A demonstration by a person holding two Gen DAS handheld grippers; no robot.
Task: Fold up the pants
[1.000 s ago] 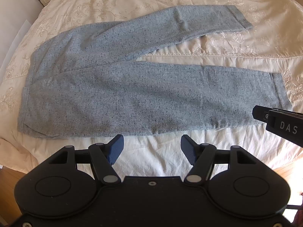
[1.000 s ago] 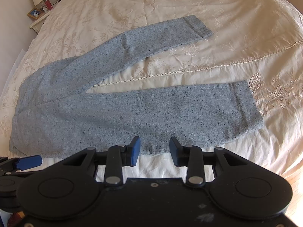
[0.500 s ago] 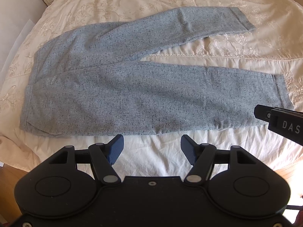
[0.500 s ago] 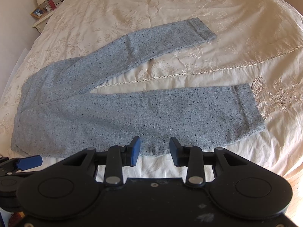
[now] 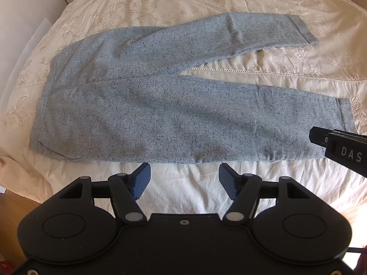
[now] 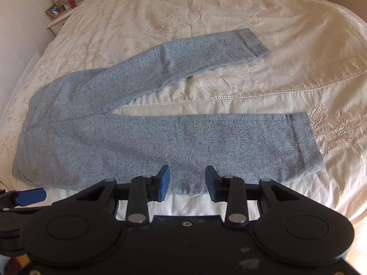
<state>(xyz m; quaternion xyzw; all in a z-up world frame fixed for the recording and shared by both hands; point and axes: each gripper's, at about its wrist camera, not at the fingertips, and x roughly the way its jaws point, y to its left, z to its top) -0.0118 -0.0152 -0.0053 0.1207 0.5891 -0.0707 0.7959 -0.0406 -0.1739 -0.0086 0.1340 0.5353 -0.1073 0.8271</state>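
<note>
Grey-blue flecked pants (image 5: 174, 114) lie flat on the bed, waistband to the left, the two legs spread apart in a V toward the right. My left gripper (image 5: 184, 175) hovers open just short of the near leg's lower edge, nothing between its blue pads. In the right wrist view the same pants (image 6: 160, 142) fill the middle. My right gripper (image 6: 187, 178) stands open over the near leg's lower edge, with nothing pinched. Part of the right gripper (image 5: 339, 151) shows at the right edge of the left wrist view, by the near leg's cuff.
A cream embroidered bedspread (image 6: 206, 11) covers the bed, with a white sheet (image 5: 183, 197) along the near edge. A bedside table (image 6: 59, 20) with a lamp and picture frames stands at the far left. Wooden floor (image 5: 13, 210) shows below the bed's edge.
The pants sit slightly further right and lower in both views, a small shift of the cameras. Both grippers' jaws stand the same width as before.
</note>
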